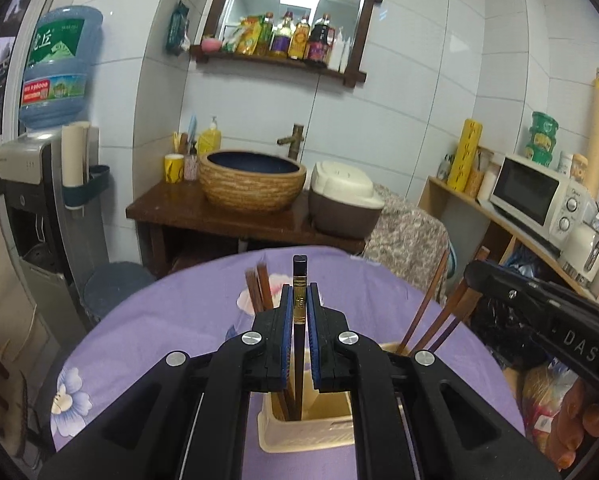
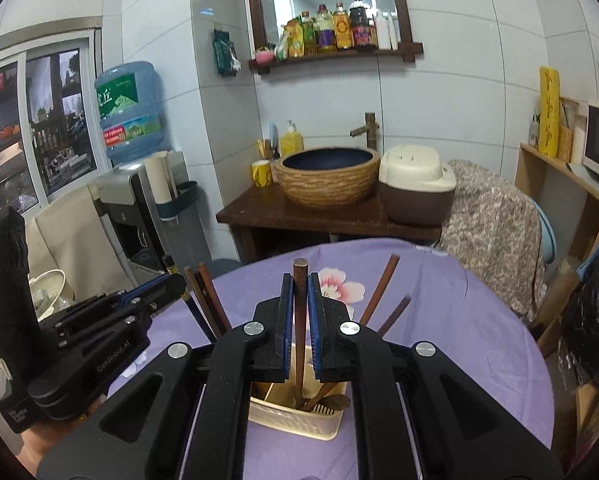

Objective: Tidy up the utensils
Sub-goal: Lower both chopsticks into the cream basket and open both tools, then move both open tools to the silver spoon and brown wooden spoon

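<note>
A cream plastic utensil holder (image 1: 305, 430) stands on the purple flowered tablecloth (image 1: 147, 328); it also shows in the right wrist view (image 2: 291, 416). My left gripper (image 1: 300, 300) is shut on a black chopstick with a gold band (image 1: 299, 280), held upright with its lower end inside the holder. My right gripper (image 2: 300, 292) is shut on a brown wooden chopstick (image 2: 300, 272), also upright with its lower end in the holder. Several brown chopsticks (image 1: 259, 288) lean in the holder. A wooden spoon (image 2: 331, 400) lies inside it.
The round table's far edge (image 2: 339, 242) lies ahead. Beyond it stands a dark wooden stand (image 1: 219, 216) with a woven basin (image 1: 253, 178) and a rice cooker (image 1: 343, 200). A water dispenser (image 1: 31, 184) is at the left, a microwave (image 1: 539, 196) at the right.
</note>
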`<move>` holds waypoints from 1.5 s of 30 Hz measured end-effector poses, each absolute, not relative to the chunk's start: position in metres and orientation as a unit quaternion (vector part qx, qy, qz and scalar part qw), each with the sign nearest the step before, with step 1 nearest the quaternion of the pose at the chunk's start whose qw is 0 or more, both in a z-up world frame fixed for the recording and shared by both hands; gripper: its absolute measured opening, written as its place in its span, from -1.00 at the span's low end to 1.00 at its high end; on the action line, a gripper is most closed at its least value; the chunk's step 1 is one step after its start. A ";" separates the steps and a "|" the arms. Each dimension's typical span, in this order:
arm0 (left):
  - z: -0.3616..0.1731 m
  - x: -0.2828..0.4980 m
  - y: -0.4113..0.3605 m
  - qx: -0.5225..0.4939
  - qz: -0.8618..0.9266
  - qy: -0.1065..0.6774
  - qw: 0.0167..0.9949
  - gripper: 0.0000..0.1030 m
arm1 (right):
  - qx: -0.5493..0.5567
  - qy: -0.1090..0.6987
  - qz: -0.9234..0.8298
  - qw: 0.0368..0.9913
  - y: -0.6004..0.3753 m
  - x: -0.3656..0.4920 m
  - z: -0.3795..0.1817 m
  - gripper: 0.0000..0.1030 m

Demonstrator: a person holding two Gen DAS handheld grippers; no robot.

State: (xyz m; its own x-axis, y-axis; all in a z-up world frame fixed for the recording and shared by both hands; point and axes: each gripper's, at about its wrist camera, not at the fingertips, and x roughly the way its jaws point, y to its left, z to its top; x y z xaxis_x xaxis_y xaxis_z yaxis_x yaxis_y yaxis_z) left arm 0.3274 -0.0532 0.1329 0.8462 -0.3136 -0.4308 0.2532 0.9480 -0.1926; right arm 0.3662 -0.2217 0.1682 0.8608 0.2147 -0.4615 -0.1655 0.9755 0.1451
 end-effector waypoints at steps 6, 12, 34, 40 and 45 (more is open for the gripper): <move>0.113 0.332 -0.055 -0.058 -0.143 0.250 0.956 -0.84 | 0.051 0.239 0.095 0.965 -0.225 0.368 0.155 -0.84; 0.118 0.328 -0.055 -0.061 -0.153 0.249 0.954 -0.77 | 0.056 0.225 0.090 0.969 -0.230 0.364 0.152 -0.63; 0.054 0.228 -0.017 -0.034 -0.117 0.265 0.956 0.74 | -0.012 0.235 0.018 0.972 -0.236 0.247 0.073 0.52; 0.008 0.205 -0.011 -0.024 -0.077 0.297 0.952 0.74 | -0.018 0.320 0.009 0.947 -0.223 0.219 -0.001 0.52; -0.009 0.199 -0.009 -0.032 -0.073 0.317 0.945 0.74 | -0.012 0.374 0.010 0.927 -0.209 0.209 -0.040 0.44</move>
State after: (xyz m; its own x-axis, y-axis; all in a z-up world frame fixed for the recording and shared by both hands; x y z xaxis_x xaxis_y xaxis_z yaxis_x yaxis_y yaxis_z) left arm 0.1986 -0.0089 -0.0090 0.7884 -0.1578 -0.5945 0.1173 0.9874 -0.1065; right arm 0.2092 -0.2088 -0.0402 0.7206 0.0095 -0.6933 -0.0269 0.9995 -0.0142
